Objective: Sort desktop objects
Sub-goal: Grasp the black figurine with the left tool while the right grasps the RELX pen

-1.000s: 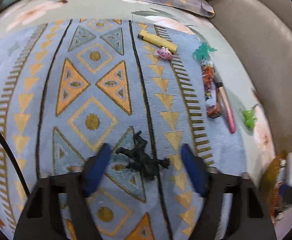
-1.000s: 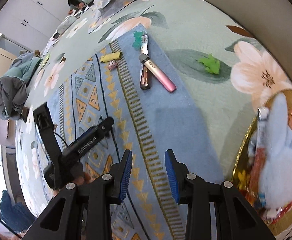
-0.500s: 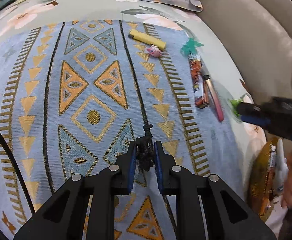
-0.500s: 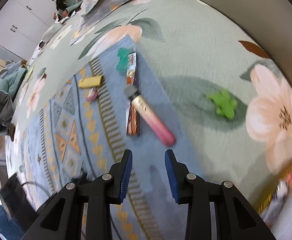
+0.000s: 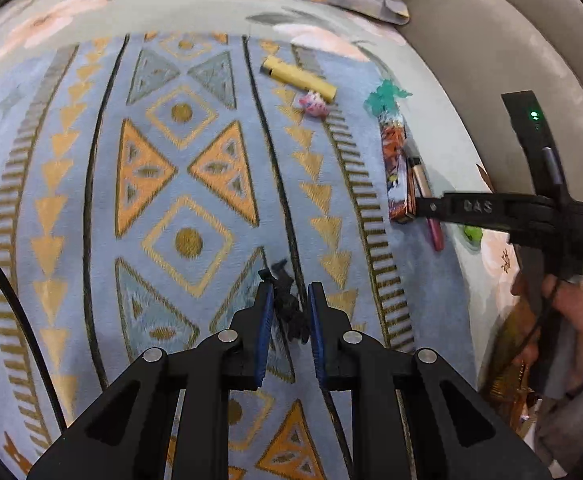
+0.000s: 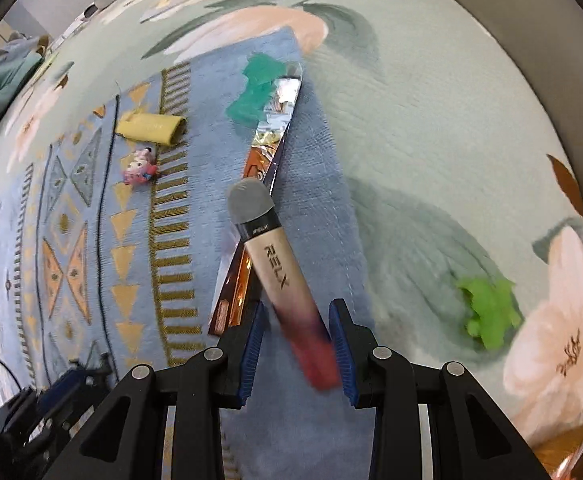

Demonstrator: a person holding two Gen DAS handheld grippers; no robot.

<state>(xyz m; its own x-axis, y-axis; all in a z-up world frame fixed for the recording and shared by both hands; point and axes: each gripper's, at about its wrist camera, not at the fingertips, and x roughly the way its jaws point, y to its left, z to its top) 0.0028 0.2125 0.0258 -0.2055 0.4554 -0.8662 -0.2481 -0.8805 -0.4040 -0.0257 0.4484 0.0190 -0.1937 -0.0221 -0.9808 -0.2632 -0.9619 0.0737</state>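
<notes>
My left gripper [image 5: 288,312] is shut on a small black toy figure [image 5: 287,306], held just above the patterned blue mat [image 5: 179,184]. My right gripper [image 6: 297,344] is open, its jaws either side of the red end of a pink-and-beige RELX vape pen [image 6: 281,276] that lies on the mat; the pads are close to the pen but not closed on it. The right gripper also shows in the left wrist view [image 5: 491,208], over the pen [image 5: 427,200]. A foil snack packet [image 6: 263,184] lies beside the pen.
On the mat lie a yellow lighter [image 6: 151,130], a small pink toy [image 6: 139,168] and a teal toy [image 6: 257,88]. A green toy [image 6: 487,312] lies on the floral cloth to the right. A gold tray [image 5: 507,360] sits at the right edge. A beige sofa back [image 5: 511,48] rises behind.
My left gripper closed on the black figure and lifted it slightly. My right gripper moved forward and down until its open jaws straddle the vape pen.
</notes>
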